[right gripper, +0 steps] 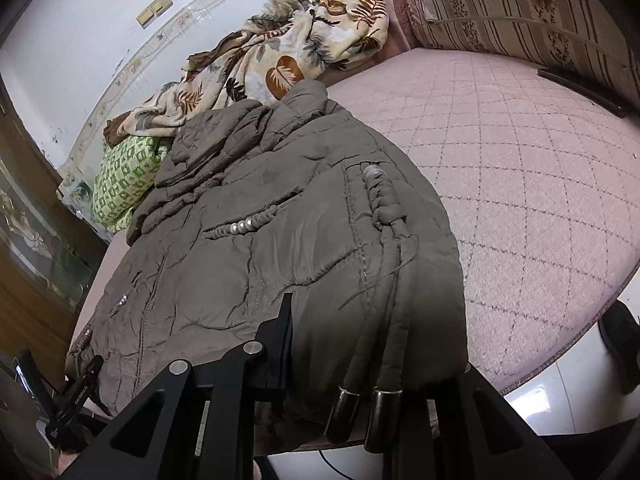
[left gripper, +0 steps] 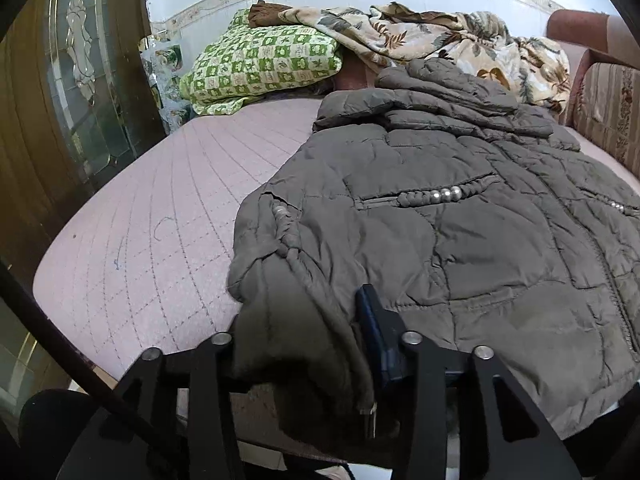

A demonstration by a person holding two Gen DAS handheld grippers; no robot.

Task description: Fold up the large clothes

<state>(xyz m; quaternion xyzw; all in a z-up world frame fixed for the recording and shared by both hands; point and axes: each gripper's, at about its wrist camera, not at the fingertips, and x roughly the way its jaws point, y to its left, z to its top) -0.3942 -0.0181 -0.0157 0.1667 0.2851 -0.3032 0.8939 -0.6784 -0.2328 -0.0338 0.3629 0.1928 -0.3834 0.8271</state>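
two corners of the grey padded jacket (left gripper: 460, 216), spread on the pink quilted bed (left gripper: 160, 208), are pinched by the left gripper (left gripper: 316, 344) and right gripper (right gripper: 372, 340), so a lift toward twelve o'clock seems called for next.

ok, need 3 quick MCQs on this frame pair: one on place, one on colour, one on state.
1. Where does the green checked pillow lie?
A. at the bed's far end, beside the leaf-print blanket
B. on the floor
C. on top of the jacket

2. What colour is the padded jacket?
A. bright red
B. grey-brown
C. white

3. What is the left hand-held gripper doing?
A. hanging open above bare mattress
B. clamping the pillow
C. shut on the jacket's near edge

Key: 1 A, it sits by the wall next to the blanket. 2 B, both views show dull grey-brown fabric. 3 C, jacket fabric bunches between its fingers.
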